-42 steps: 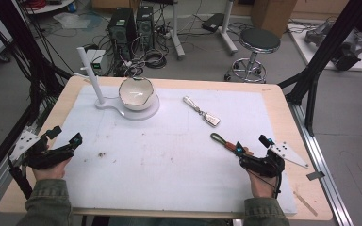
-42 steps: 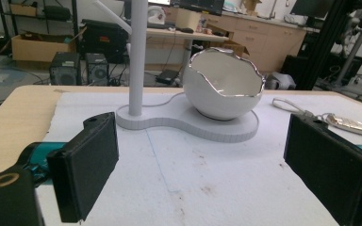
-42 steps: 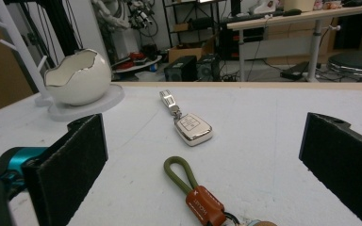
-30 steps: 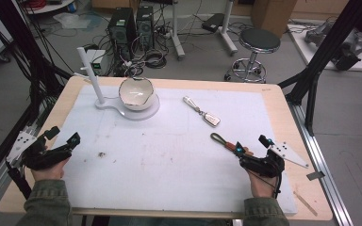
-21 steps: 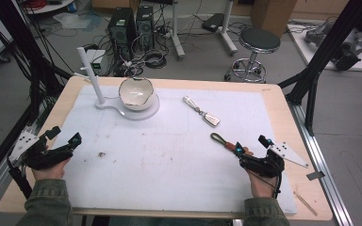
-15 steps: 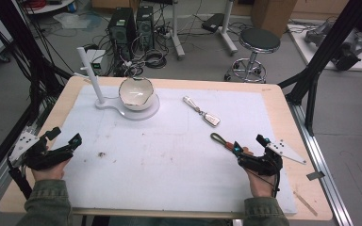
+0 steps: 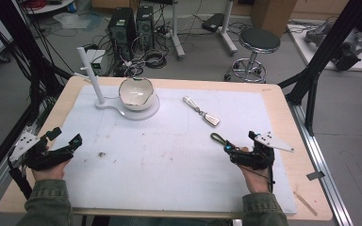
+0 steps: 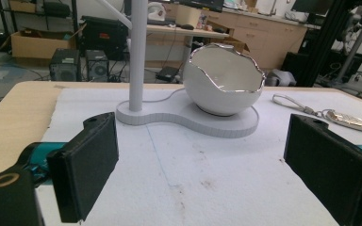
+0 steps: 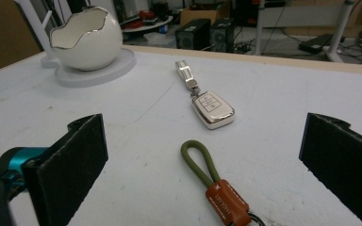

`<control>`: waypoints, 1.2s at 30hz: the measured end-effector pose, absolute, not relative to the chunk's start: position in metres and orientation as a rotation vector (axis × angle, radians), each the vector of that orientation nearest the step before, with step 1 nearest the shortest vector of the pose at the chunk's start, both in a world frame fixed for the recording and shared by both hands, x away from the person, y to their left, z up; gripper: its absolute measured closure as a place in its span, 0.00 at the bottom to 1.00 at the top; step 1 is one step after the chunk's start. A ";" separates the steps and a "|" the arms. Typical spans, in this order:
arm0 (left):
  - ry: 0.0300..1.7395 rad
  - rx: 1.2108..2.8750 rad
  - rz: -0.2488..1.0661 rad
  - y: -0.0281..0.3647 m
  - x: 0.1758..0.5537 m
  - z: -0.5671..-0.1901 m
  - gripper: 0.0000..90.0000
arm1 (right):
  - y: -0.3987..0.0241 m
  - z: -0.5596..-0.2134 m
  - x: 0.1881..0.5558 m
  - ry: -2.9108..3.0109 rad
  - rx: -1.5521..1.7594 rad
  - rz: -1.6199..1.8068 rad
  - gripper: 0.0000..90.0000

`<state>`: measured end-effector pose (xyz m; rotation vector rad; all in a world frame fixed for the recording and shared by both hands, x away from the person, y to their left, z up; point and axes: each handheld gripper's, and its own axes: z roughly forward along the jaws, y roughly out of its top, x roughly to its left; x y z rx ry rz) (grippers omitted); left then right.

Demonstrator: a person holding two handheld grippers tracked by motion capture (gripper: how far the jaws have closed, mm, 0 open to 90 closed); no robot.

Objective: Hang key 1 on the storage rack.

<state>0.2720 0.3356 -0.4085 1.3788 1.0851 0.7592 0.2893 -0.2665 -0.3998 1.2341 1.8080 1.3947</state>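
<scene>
Progress: nothing picked up — your right gripper (image 9: 202,155) gaped empty over the strap (image 9: 212,181), lower centre | key fob (image 9: 212,109) untouched | left gripper (image 8: 198,160) wide, empty.

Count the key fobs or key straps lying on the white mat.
2. The silver key fob lies mid-mat, right of the eggshell bowl. The green strap with a tan leather tab lies just ahead of the right claw, its lower end cut off there.
</scene>
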 end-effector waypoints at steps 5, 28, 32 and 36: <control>1.088 1.376 0.761 0.336 0.272 -0.409 0.12 | -0.262 -0.394 0.297 1.859 1.233 1.366 0.01; 1.090 1.384 0.766 0.336 0.273 -0.409 0.11 | -0.273 -0.386 0.333 2.044 1.273 1.227 0.01; 1.093 1.382 0.766 0.336 0.273 -0.409 0.11 | -0.275 -0.386 0.343 2.101 1.278 1.190 0.01; 1.093 1.380 0.764 0.336 0.273 -0.409 0.11 | -0.276 -0.387 0.350 2.142 1.293 1.151 0.01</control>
